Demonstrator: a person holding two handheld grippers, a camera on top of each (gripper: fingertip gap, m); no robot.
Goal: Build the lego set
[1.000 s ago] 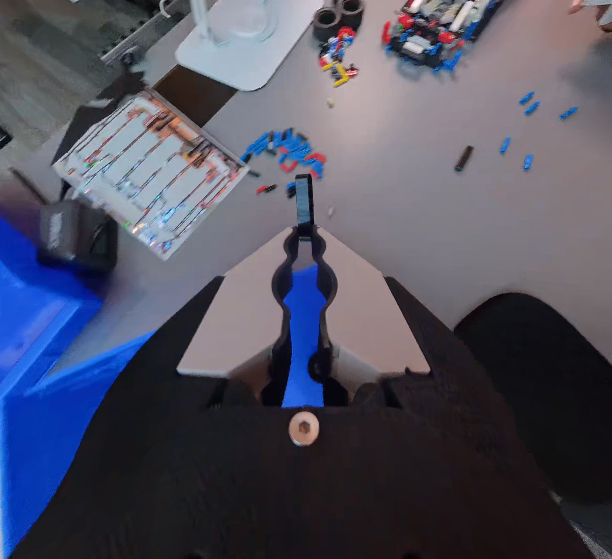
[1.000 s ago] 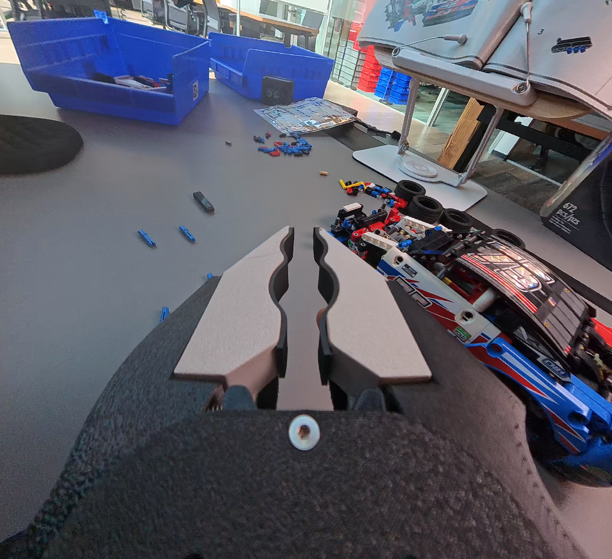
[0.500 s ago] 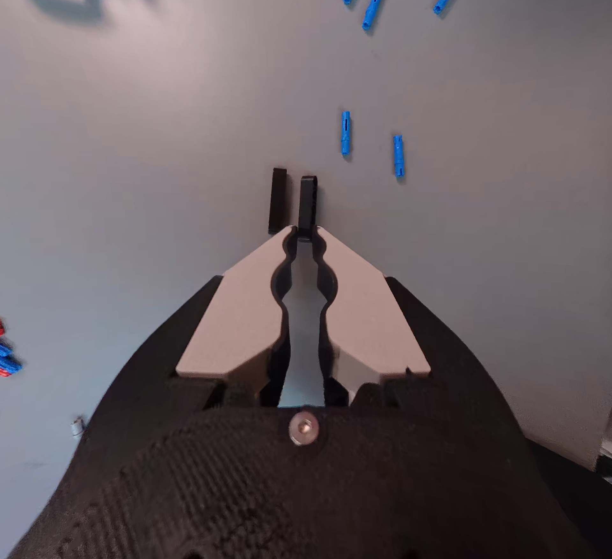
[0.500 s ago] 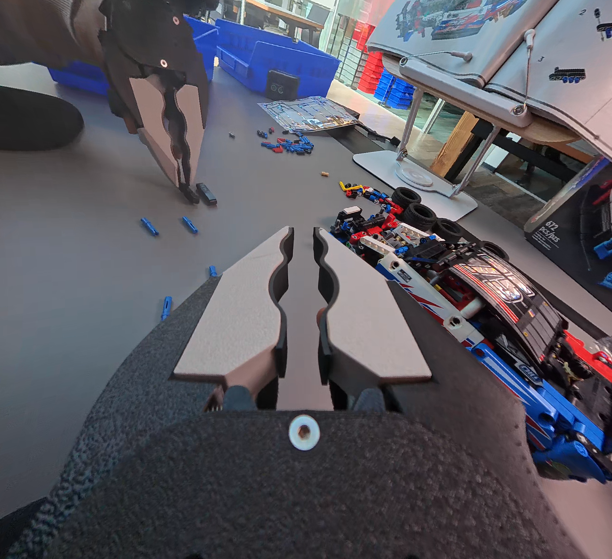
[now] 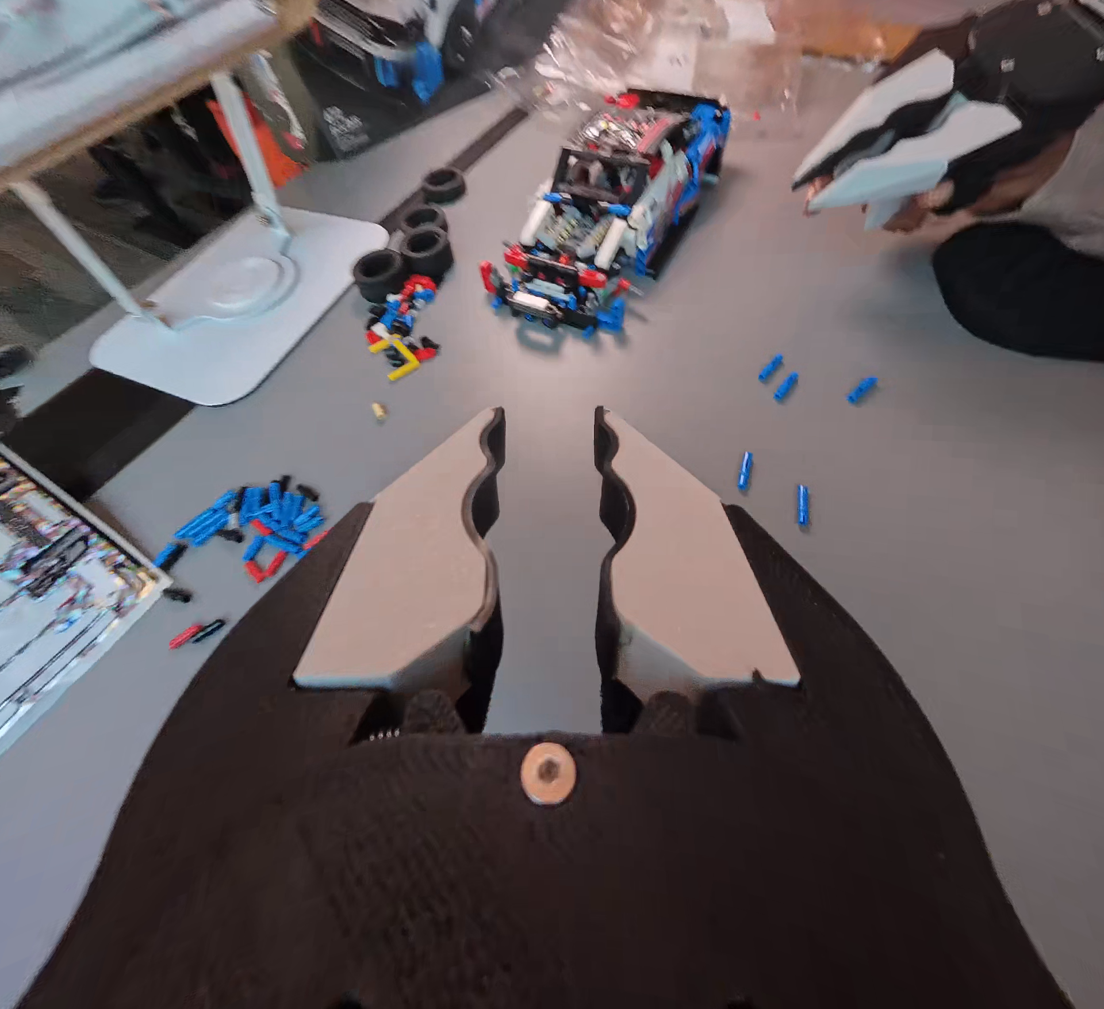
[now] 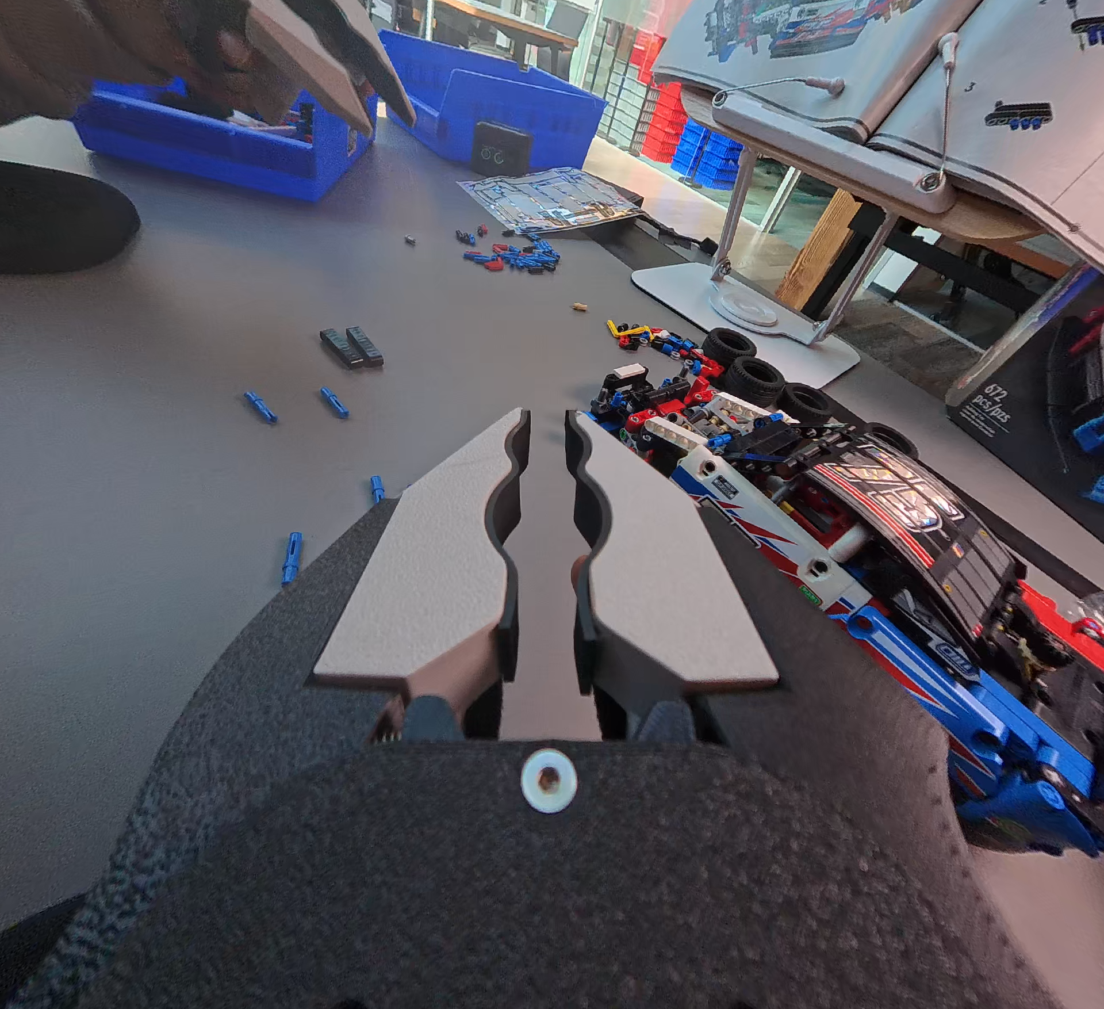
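The half-built red, white and blue lego car [image 5: 615, 227] stands on the grey table; it also shows in the right wrist view [image 6: 836, 502]. My left gripper [image 5: 548, 424] is open and empty, raised above the table and pointing at the car. In the right wrist view it [image 6: 388, 125] hangs at the upper left. Two black beams [image 6: 351, 347] lie side by side on the table below it. My right gripper [image 6: 548, 417] is empty with a narrow gap between its jaws, low beside the car's left flank. Loose blue pins [image 6: 334, 402] lie near the beams.
Black tyres [image 5: 418, 245] and a small mixed pile [image 5: 400, 323] lie left of the car. A pile of blue pins [image 5: 263, 514], a sticker sheet [image 6: 549, 200], a book stand [image 5: 239, 311] with the instructions, blue bins [image 6: 209, 143] and a black pad [image 6: 54, 215] ring the work area.
My left gripper set its black beam down beside the other black beam, opened, and lifted up and away. The right gripper has hardly moved.
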